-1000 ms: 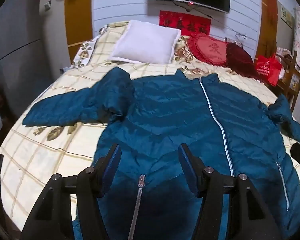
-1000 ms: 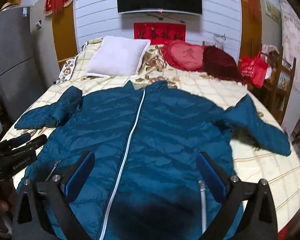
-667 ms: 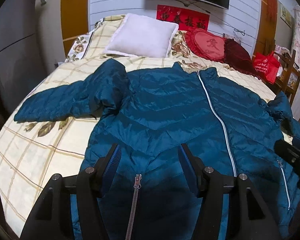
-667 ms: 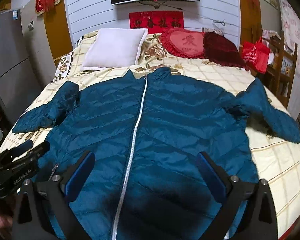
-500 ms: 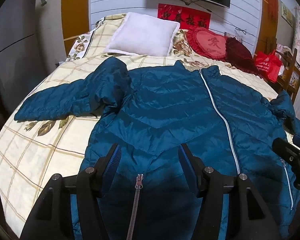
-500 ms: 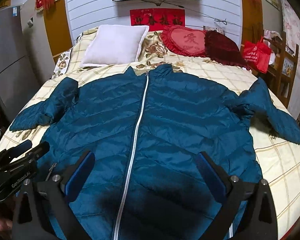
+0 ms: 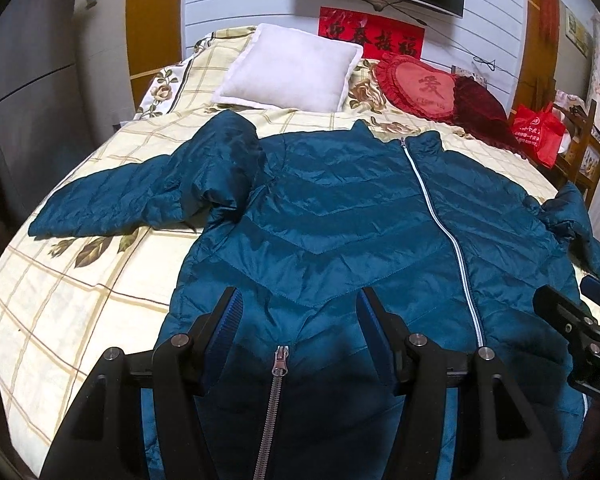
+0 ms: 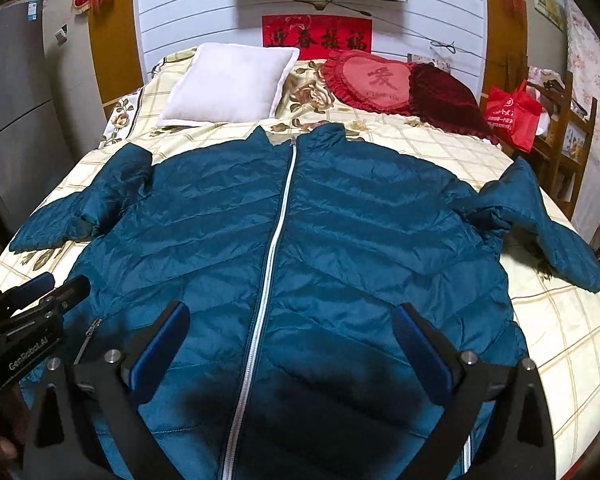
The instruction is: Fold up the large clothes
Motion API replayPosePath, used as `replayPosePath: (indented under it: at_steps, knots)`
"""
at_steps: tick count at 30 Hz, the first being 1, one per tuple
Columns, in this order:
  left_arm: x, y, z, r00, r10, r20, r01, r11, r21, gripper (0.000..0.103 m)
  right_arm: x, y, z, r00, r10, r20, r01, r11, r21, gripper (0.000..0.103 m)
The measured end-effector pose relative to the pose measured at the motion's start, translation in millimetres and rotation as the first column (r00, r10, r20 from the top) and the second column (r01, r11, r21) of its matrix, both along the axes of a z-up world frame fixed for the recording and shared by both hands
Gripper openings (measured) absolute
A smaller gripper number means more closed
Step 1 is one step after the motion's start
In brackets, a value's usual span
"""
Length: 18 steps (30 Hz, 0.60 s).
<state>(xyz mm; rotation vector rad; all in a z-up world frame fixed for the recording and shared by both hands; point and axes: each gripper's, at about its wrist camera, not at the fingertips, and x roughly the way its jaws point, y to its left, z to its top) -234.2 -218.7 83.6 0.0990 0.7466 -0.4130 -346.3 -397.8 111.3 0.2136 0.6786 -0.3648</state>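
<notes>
A large teal puffer jacket (image 8: 300,240) lay spread front-up across a bed (image 8: 560,340) covered in a cream checked sheet, its collar toward the pillows and its hem nearest the cameras. No fold had been made, so the work appeared to be at its very start. The left gripper (image 7: 298,328) hovered over the lower left front panel, near a pocket zipper (image 7: 278,364), its blue-padded fingers spread apart and holding nothing. The right gripper (image 8: 292,344) hovered over the lower middle of the jacket, its fingers spread wider and also empty. The likely next move was to reach out to a sleeve or side edge, pinch it, and carry it inward across the body.

The jacket was quilted in chevron lines, shiny and slightly wrinkled, with a white zipper (image 8: 278,240) closed up the centre. Both sleeves stuck out sideways, bunched near the shoulders.
</notes>
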Motion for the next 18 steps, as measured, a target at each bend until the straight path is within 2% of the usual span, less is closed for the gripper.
replayPosePath:
  at_steps: [6,16,18]
  knots:
    - [-1.1,2.2,1.1,1.000,-0.005,0.005,0.005,1.000,-0.017,0.047,1.9,1.4,-0.3,1.000,-0.011,0.000,0.011,1.000,0.029,0.103]
    - [-0.5,0.1,-1.4,1.000,0.008,0.009,-0.008,1.000,0.002,0.047,2.1,3.0,-2.2,0.999,-0.016,-0.042,0.017,1.000,0.010,0.103]
    - [-0.3,0.7,-0.9,1.000,0.010,0.012,-0.011,1.000,0.000,0.047,3.1,2.1,-1.1,1.000,-0.016,-0.026,0.016,1.000,0.015,0.103]
